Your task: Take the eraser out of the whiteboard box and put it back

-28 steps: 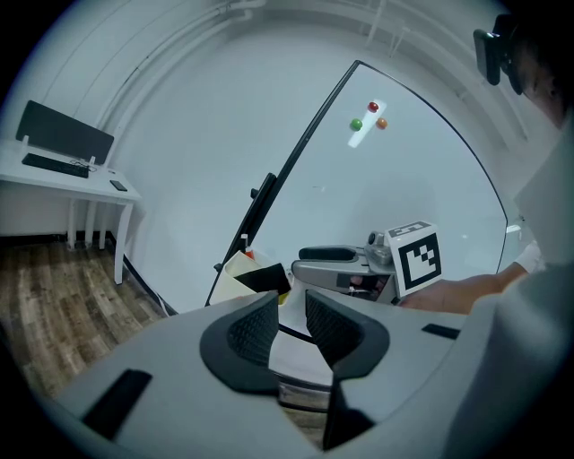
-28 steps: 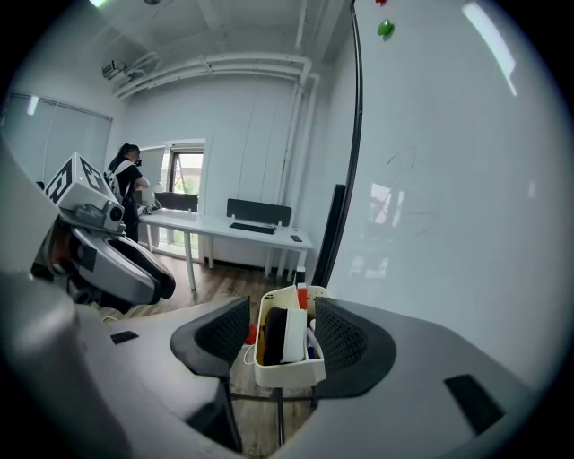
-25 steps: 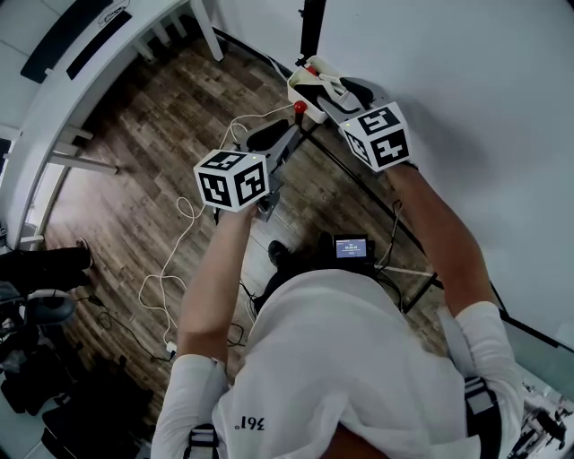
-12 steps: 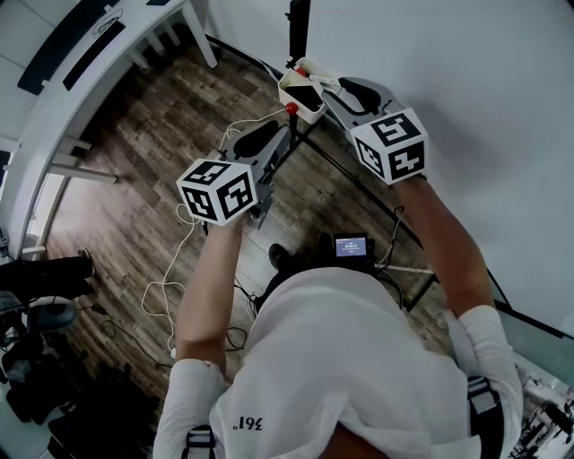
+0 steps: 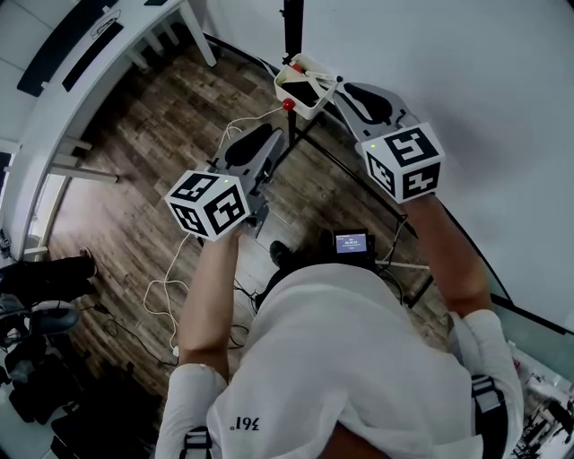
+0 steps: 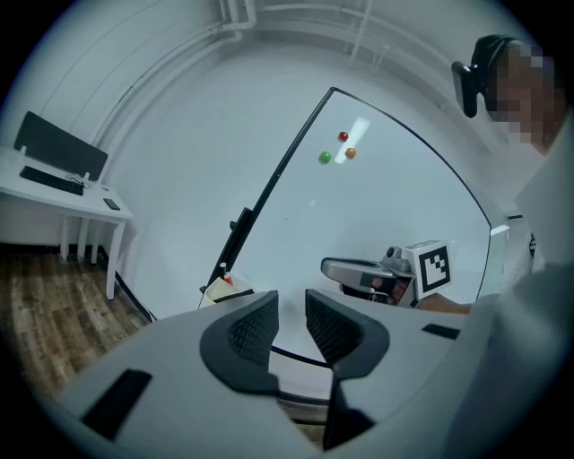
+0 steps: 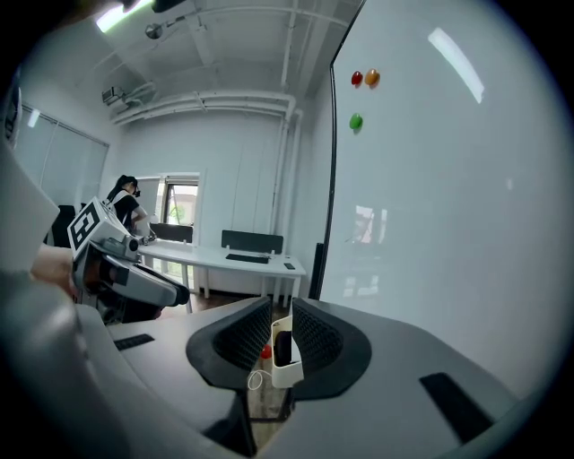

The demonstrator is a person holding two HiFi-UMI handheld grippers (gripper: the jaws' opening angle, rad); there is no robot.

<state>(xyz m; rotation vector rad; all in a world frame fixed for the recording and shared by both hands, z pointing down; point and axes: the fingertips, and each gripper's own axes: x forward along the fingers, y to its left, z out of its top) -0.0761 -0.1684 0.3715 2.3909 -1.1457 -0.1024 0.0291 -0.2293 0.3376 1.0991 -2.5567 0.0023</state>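
Bright, even, cool light; a glare streak on the whiteboard [image 7: 430,197]; both gripper views bulge, corners black, foreground soft.

The whiteboard [image 5: 484,108] walls off everything from one to five o'clock. At twelve o'clock the box [image 5: 303,109] sits at its edge, a black post [image 5: 291,22] just behind. From seven to eleven o'clock the floor [image 5: 134,170] lies open, as far as the desk [image 5: 99,67].
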